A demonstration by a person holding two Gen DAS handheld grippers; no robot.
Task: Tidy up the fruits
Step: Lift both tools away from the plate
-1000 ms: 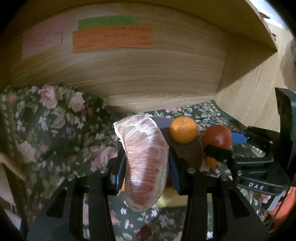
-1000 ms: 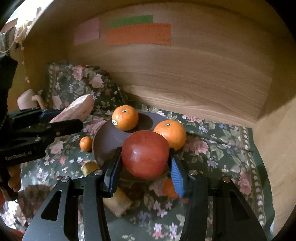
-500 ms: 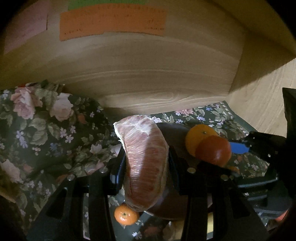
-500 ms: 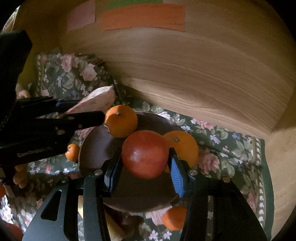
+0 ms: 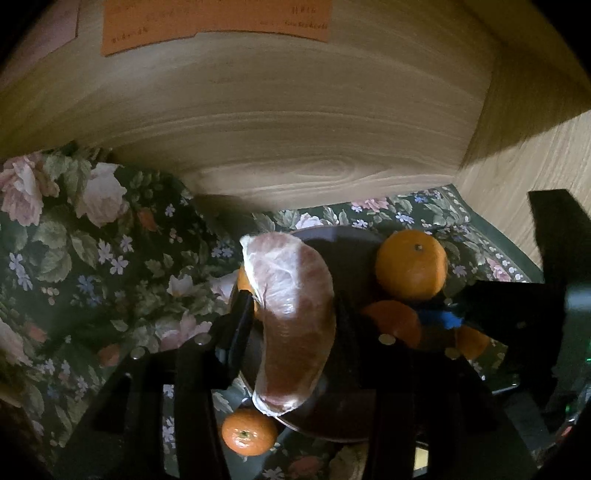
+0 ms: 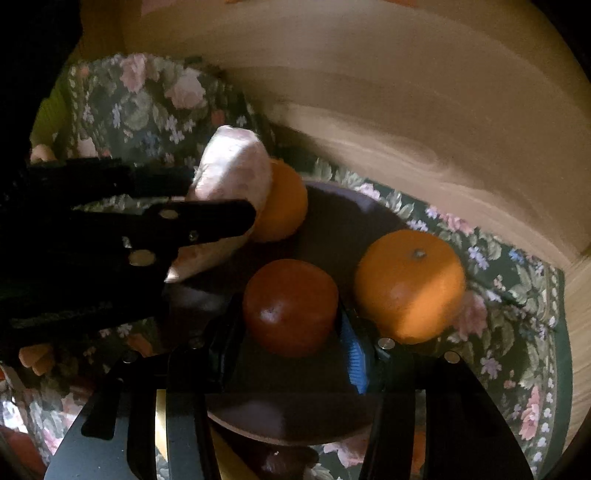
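My left gripper [image 5: 291, 314] is shut on a peeled pink pomelo segment [image 5: 291, 317] and holds it over the left rim of the dark brown plate [image 5: 347, 243]. In the right wrist view the segment [image 6: 229, 170] sits beside an orange [image 6: 284, 203] on the plate [image 6: 332, 229]. My right gripper [image 6: 290, 325] is shut on a red tomato [image 6: 290, 306] low over the plate's middle. Another orange [image 6: 408, 284] lies at the plate's right; it also shows in the left wrist view [image 5: 412, 264].
A floral cloth [image 5: 110, 266] covers the surface. A small tangerine [image 5: 249, 432] lies on it by the plate's near left rim. A wooden back wall [image 5: 277, 122] with an orange note [image 5: 214, 18] stands close behind. A wooden side wall [image 5: 524, 155] is at the right.
Both grippers have moved forward and down over the plate with their fruit still held. The pomelo segment has come beside the left orange; the tomato has sunk toward the plate.
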